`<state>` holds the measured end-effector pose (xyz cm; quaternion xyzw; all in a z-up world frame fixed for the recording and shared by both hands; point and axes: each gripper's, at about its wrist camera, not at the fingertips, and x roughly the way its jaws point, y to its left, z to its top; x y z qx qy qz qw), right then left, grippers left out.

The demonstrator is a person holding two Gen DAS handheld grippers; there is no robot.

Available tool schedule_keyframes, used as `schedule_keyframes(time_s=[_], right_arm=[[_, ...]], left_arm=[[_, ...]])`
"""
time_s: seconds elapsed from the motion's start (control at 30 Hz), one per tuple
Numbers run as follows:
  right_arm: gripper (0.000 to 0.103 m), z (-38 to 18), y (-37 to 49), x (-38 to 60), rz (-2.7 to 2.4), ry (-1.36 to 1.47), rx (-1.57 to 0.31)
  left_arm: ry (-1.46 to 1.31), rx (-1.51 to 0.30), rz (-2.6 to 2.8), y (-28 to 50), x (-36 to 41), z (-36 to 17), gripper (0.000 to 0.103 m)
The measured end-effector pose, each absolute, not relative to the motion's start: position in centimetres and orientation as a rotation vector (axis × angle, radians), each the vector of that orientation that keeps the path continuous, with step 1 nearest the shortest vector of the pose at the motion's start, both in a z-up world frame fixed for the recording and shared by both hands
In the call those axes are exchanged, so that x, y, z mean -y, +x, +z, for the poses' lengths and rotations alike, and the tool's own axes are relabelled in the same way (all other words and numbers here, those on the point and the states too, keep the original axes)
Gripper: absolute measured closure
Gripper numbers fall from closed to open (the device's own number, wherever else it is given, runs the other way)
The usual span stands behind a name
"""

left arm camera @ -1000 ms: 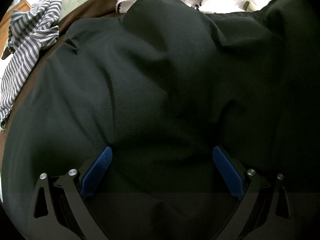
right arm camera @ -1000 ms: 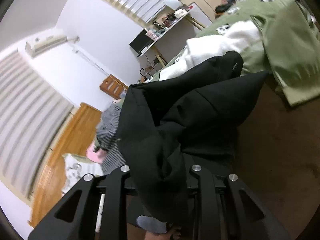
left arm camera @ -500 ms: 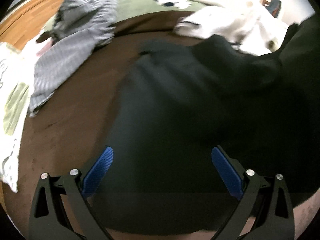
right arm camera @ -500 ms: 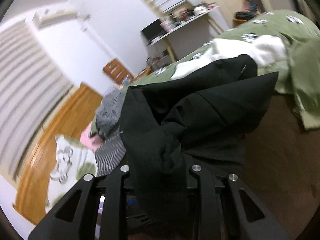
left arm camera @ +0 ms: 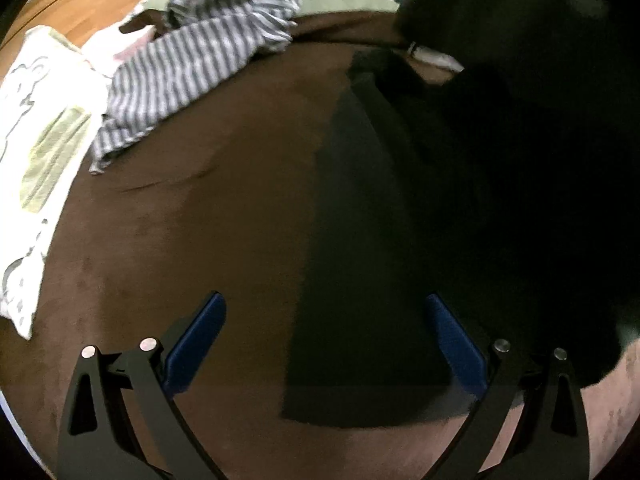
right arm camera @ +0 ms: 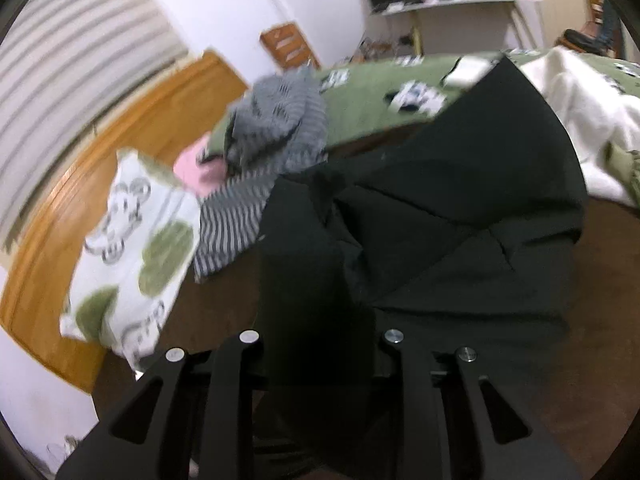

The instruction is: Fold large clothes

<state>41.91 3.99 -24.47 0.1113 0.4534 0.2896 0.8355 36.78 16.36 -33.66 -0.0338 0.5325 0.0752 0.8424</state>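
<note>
Black garment [left arm camera: 460, 184] part on the brown bed cover [left arm camera: 200, 240], part in the air. In the left wrist view a flat panel lies from 6 o'clock up toward 1 o'clock; the bulk hangs dark at 2 to 3 o'clock.

Right gripper [right arm camera: 320, 344]: fingers drawn close, pinching a bunched fold of the garment [right arm camera: 460, 216], which fans out from the grip toward 12 to 2 o'clock. Pads hidden under cloth.

Left gripper [left arm camera: 324, 340]: spread wide, blue pads [left arm camera: 200, 332] bare, nothing between them. It hangs over the flat panel's left edge, one pad over cover, the other over cloth.

Step in hand, as judged: carry the held part across and lay it over the flat panel.

To do it well:
- Keep the pinch firm; the bunch is thick and may slip out layer by layer.
- Lift high enough that the hanging part clears the panel, or it will drag and rumple it.
- Use the free left gripper to pin or tension the panel edge at 6 o'clock before lowering.
- Lay down from the fold line outward, release last.
- Keep clear of the striped garment [left arm camera: 192, 60] at 11 o'clock and the pillow [right arm camera: 132, 248] at 9 o'clock; both lie near.
</note>
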Motion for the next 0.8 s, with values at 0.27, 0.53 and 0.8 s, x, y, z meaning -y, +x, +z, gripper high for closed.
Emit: schedule_keyframes(time_s=[0.27, 0.53, 0.8], right_arm=[[0.077, -26.7, 40.7, -6.4, 0.642, 0.201, -1.054], [0.072, -30.3, 38.5, -9.3, 0.676, 0.139, -1.18], [0.04, -32.7, 38.3, -9.2, 0.732, 0.26, -1.25]], left_arm=[[-0.086, -1.086, 0.291, 31.6, -22.7, -30.1, 0.006], [-0.153, -1.098, 0.393, 27.0, -26.8, -29.5, 0.006], [-0.208, -1.126, 0.425, 25.1, -27.8, -31.3, 0.006]])
